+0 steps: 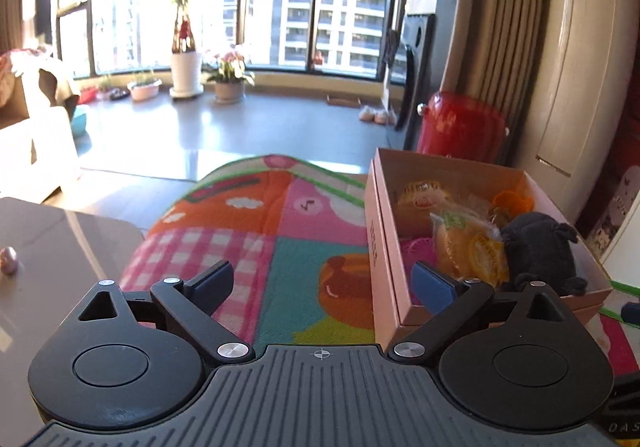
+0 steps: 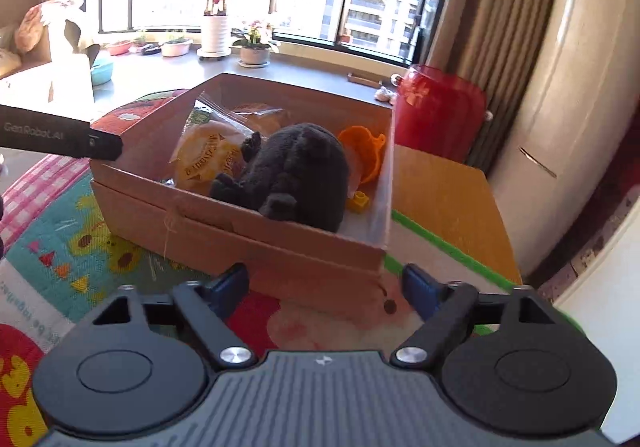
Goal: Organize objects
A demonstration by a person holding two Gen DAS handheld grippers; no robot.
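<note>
An open cardboard box (image 2: 224,223) rests on a colourful play mat (image 2: 80,243). Inside it lie a black plush toy (image 2: 296,175), wrapped yellow snack packets (image 2: 208,155), an orange plastic piece (image 2: 364,151) and a small yellow block (image 2: 359,201). My right gripper (image 2: 326,289) stands open just in front of the box's near wall, nothing between its blue pads. In the left wrist view the same box (image 1: 384,259) sits to the right, with the plush (image 1: 540,251) and packets (image 1: 468,243) inside. My left gripper (image 1: 324,283) is open over the mat (image 1: 248,231), its right pad by the box's near corner. The left gripper's finger (image 2: 60,137) shows at the box's left edge.
A red bin (image 2: 440,111) stands behind the box beside a curtain and a white cabinet (image 2: 560,95). A wooden board (image 2: 444,199) lies right of the box. A glossy table (image 1: 52,247) with a small bead is at the left. Potted plants (image 1: 186,71) line the window.
</note>
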